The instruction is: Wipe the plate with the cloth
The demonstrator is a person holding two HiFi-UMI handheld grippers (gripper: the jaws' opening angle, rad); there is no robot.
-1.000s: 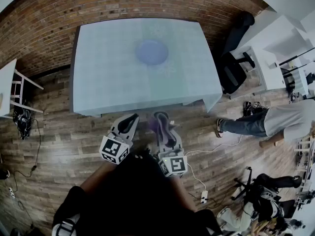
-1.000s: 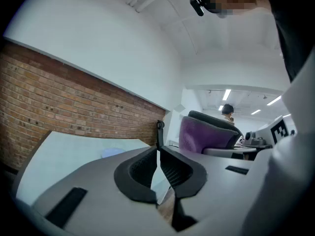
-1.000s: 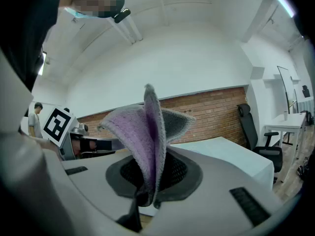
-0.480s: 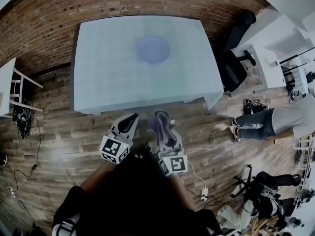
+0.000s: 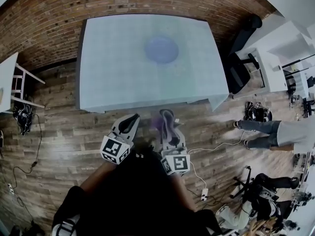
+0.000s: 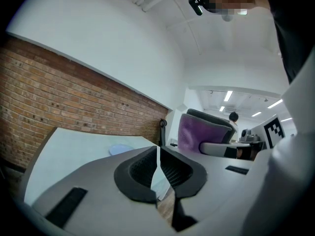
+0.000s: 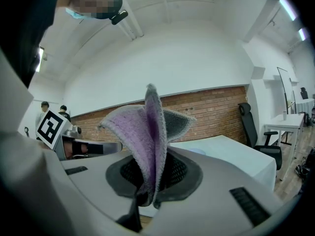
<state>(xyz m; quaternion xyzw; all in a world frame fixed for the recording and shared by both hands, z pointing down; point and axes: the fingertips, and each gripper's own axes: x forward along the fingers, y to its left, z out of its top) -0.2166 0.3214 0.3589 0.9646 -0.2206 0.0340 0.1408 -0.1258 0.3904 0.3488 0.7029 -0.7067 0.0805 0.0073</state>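
Observation:
A round pale blue plate [image 5: 161,49] lies on the light table [image 5: 113,73], toward its far right. Both grippers hang over the wooden floor just short of the table's near edge. My left gripper [image 5: 130,122] has its jaws together with nothing between them [image 6: 158,163]. My right gripper [image 5: 166,118] is shut on a purple cloth [image 7: 147,132], which stands up folded out of its jaws [image 7: 150,181]. The left gripper view shows the plate [image 6: 120,149] far ahead and the cloth [image 6: 197,134] to the right. The plate [image 7: 198,151] also shows small past the right jaws.
A brick wall [image 5: 44,14] runs behind the table. A black office chair [image 5: 241,58] and white desks [image 5: 275,68] stand at the right, and a white stool [image 5: 24,90] at the left. A person's legs [image 5: 266,132] and cables [image 5: 197,176] are on the floor at the right.
Both grippers have come slightly nearer the table's front edge, cloth still held. The plate sits a little further right in the head view. The person at the right has stepped rightward.

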